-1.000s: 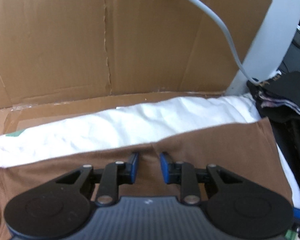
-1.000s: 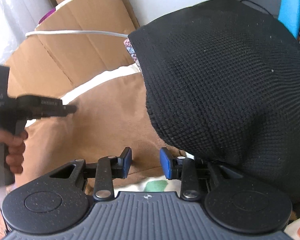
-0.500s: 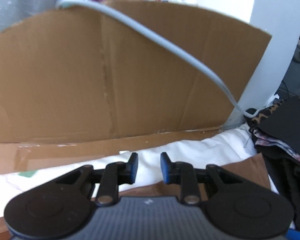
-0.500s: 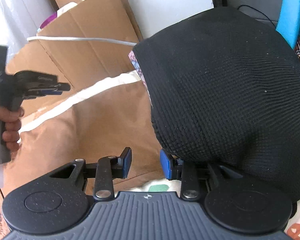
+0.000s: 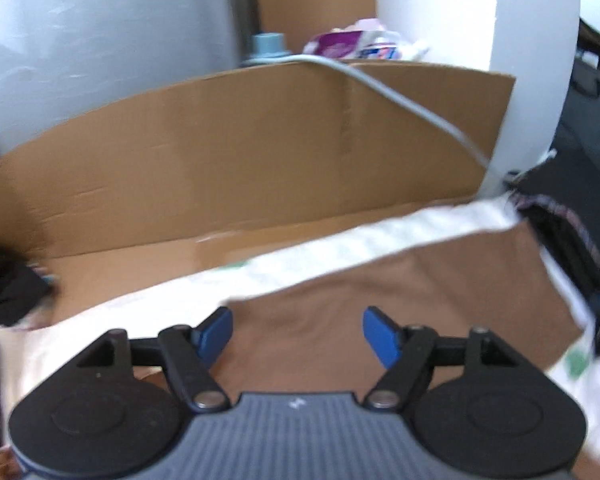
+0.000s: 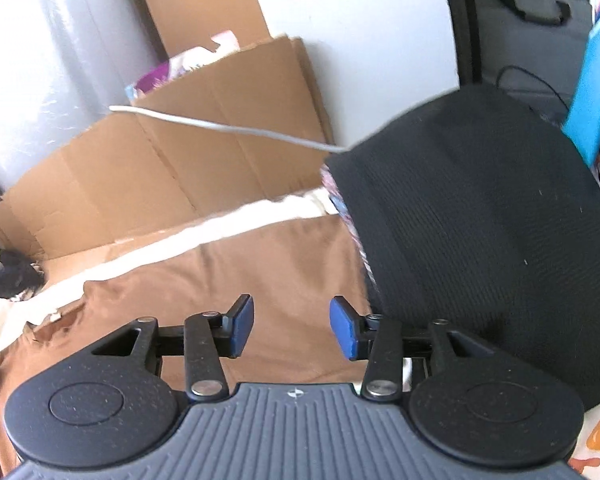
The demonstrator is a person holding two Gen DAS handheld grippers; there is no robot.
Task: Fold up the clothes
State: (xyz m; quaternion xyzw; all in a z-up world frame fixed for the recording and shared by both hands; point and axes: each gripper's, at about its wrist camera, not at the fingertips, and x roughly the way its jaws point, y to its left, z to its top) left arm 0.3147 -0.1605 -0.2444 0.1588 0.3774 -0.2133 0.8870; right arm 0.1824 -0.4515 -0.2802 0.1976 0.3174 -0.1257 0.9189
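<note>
One brown garment [image 5: 400,296], soft, light, limp; beside black knit pile [image 6: 480,240]. Best pinched at edge. Left gripper [image 5: 297,330], right gripper [image 6: 292,326]: jaws apart, empty.

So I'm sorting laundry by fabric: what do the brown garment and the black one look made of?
Brown garment: smooth, matte, fine knit, probably cotton jersey, with soft creases. Black garment: a coarser waffle-like knit, textured grid visible; fibre unclear.

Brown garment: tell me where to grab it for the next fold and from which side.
Take the brown garment at its far-left corner, by the ragged edge near the white sheet. That corner lies free, while the right side is crowded by the black knit pile. Bring the open left tool in low from the left; this is a judgement.
</note>
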